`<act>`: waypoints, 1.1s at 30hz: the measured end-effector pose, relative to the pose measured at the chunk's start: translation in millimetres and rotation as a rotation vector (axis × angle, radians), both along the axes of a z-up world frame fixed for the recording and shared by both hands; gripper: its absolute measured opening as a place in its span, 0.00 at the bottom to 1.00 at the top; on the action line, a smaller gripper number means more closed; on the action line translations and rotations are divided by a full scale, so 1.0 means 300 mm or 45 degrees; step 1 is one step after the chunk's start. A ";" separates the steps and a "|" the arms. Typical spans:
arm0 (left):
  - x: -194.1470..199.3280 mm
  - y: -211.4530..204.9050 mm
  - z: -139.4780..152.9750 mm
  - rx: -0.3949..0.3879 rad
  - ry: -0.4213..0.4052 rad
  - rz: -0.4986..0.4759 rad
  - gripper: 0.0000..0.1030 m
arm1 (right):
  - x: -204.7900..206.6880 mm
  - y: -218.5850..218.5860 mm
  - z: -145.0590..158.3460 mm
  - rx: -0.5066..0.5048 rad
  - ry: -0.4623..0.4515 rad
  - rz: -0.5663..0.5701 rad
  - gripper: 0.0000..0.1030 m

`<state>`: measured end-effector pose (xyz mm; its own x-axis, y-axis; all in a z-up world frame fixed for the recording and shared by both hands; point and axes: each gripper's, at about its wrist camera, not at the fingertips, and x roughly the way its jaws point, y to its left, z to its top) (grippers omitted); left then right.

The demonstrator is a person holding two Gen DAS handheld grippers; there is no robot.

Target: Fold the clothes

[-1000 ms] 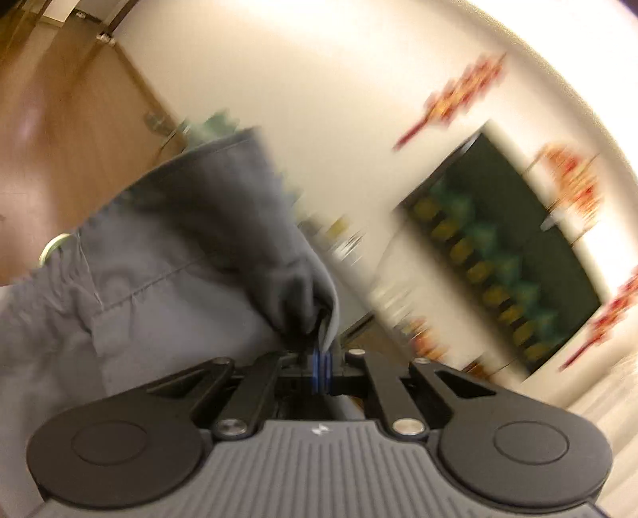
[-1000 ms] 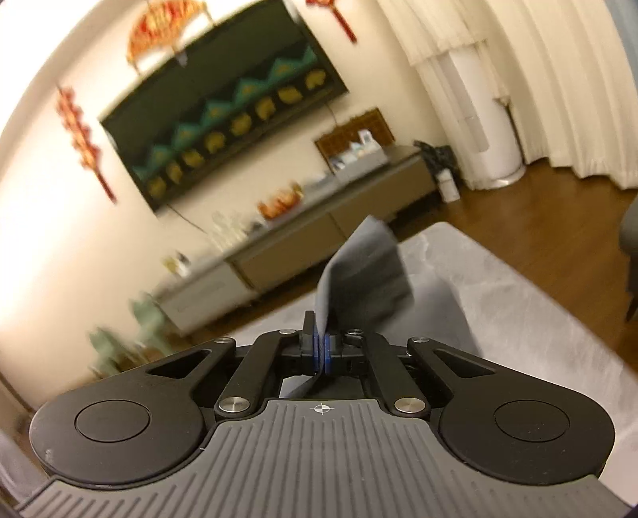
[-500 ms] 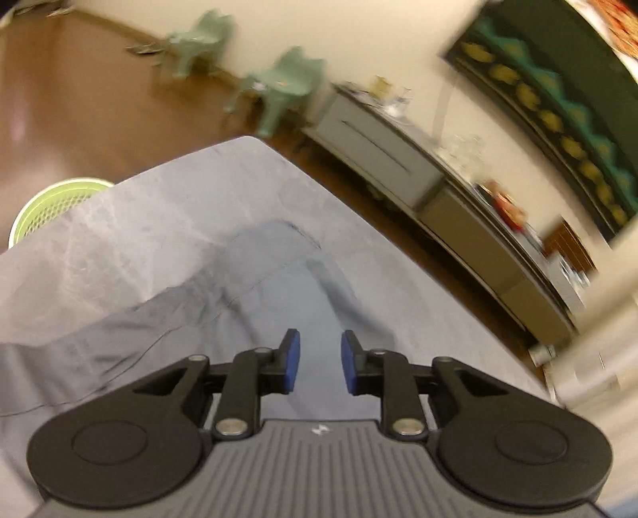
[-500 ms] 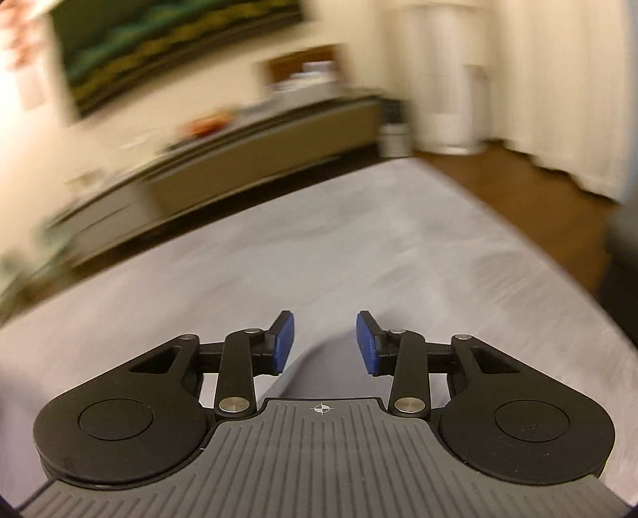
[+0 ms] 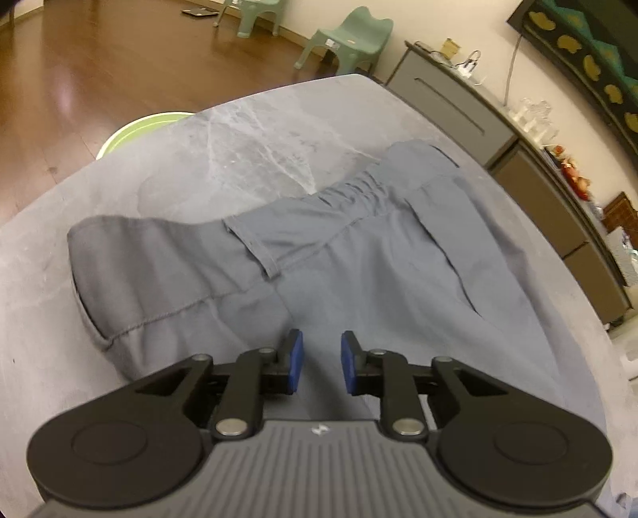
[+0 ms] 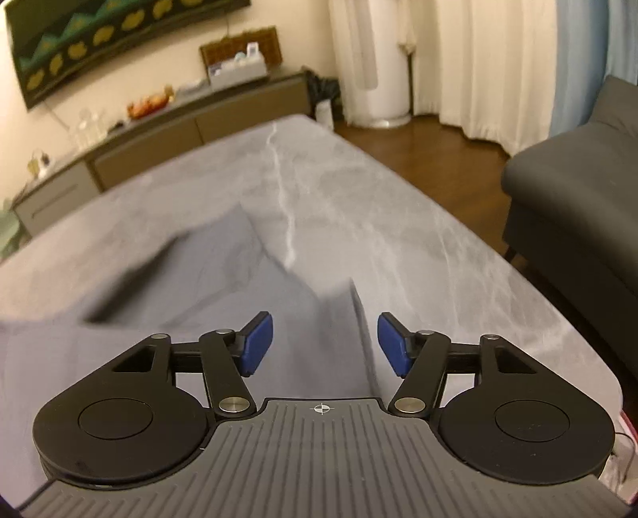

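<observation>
Grey trousers (image 5: 359,255) lie spread on the grey marble table (image 5: 247,131), their elastic waistband (image 5: 359,191) toward the far side. My left gripper (image 5: 321,360) hovers just over the cloth, open by a narrow gap, with nothing pinched between its blue pads. In the right wrist view a leg of the trousers (image 6: 223,279) lies rumpled on the table (image 6: 398,239). My right gripper (image 6: 325,344) is above it, its jaws opening wide, with cloth below them but none held.
A green basket (image 5: 135,131) stands on the wooden floor past the table's far left edge. Green chairs (image 5: 347,36) and a long sideboard (image 5: 498,131) line the wall. A dark sofa (image 6: 578,191) sits to the right, a white cylinder (image 6: 382,79) by the curtains.
Both grippers were shut on raised folds of the trousers a second ago. They came down, let go and opened, the right one wider. The cloth now lies on the table.
</observation>
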<state>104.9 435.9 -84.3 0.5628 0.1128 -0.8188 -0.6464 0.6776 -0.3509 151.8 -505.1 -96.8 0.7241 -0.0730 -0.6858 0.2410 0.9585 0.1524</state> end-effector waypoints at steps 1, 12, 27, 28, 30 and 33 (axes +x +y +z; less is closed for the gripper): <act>-0.002 -0.004 0.002 -0.003 -0.009 -0.008 0.22 | -0.015 0.001 -0.005 0.002 0.014 0.000 0.64; 0.010 -0.104 0.072 -0.007 -0.141 -0.111 0.28 | 0.021 0.000 0.051 -0.101 -0.056 0.060 0.61; 0.181 -0.048 -0.032 0.210 0.117 0.027 0.14 | 0.759 0.660 -0.068 -0.360 0.193 0.557 0.51; 0.184 -0.029 -0.033 0.224 0.126 0.043 0.14 | 0.810 0.653 -0.070 -0.393 0.190 0.490 0.51; 0.187 0.003 -0.033 0.235 0.141 0.070 0.14 | 0.878 0.638 -0.063 -0.410 0.216 0.453 0.51; 0.197 -0.022 -0.006 0.253 0.149 0.069 0.17 | 0.873 0.604 -0.003 -0.375 0.214 0.488 0.37</act>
<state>163.9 429.3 -86.2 0.4539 0.3056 -0.8370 -0.7119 0.6893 -0.1344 413.8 -324.0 -97.8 0.6184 -0.0316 -0.7852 -0.1382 0.9793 -0.1482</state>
